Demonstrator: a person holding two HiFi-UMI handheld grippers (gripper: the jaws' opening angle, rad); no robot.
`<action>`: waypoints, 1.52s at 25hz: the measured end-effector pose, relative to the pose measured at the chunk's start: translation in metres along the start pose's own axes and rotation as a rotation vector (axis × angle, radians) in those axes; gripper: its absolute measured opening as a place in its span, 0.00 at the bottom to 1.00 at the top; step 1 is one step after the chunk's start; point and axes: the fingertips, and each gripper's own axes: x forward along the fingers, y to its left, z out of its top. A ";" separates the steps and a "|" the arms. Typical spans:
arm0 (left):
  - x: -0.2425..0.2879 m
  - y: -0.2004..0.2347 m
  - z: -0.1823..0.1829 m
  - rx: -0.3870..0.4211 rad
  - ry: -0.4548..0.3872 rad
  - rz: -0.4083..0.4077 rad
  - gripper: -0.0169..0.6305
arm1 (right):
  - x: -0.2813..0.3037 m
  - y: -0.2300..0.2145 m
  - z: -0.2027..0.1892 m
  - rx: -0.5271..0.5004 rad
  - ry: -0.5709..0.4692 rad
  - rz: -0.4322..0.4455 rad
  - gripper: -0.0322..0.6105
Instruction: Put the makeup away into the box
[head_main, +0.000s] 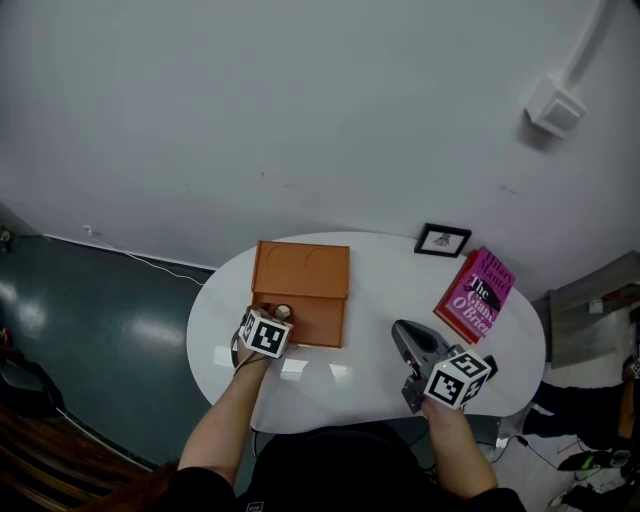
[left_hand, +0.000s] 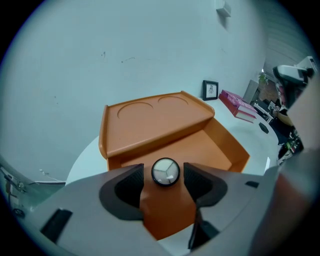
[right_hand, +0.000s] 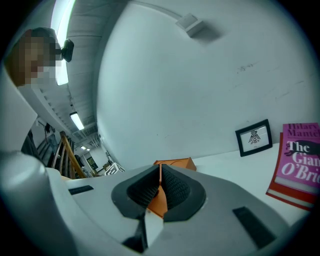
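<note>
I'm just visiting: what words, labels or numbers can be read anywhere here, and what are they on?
"Hilary Mantel": small print at the top of the pink book cover.
"The Giant O'Brien": large white letters on the same cover.
Framed picture: a dark emblem only; any print is too small to read.
Each marker cube: black-and-white squares, no words.
Orange box: no text.

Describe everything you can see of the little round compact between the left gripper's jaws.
The compact is small and round, with a black rim and a pale, glossy top split into three wedges. It sits face up between the open jaws of the left gripper, with a gap to each pad, so nothing grips it. Beneath it is the orange floor of the open box, near its front edge; it seems to rest there.
</note>
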 end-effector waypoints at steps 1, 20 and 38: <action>-0.005 0.000 0.003 -0.006 -0.028 0.003 0.41 | -0.004 0.001 -0.001 -0.001 -0.005 -0.008 0.11; -0.168 -0.022 0.057 -0.071 -0.547 -0.025 0.05 | -0.043 0.054 0.022 -0.137 -0.086 -0.046 0.11; -0.200 -0.220 0.149 -0.070 -0.735 -0.058 0.05 | -0.180 -0.059 0.039 -0.265 -0.100 0.025 0.11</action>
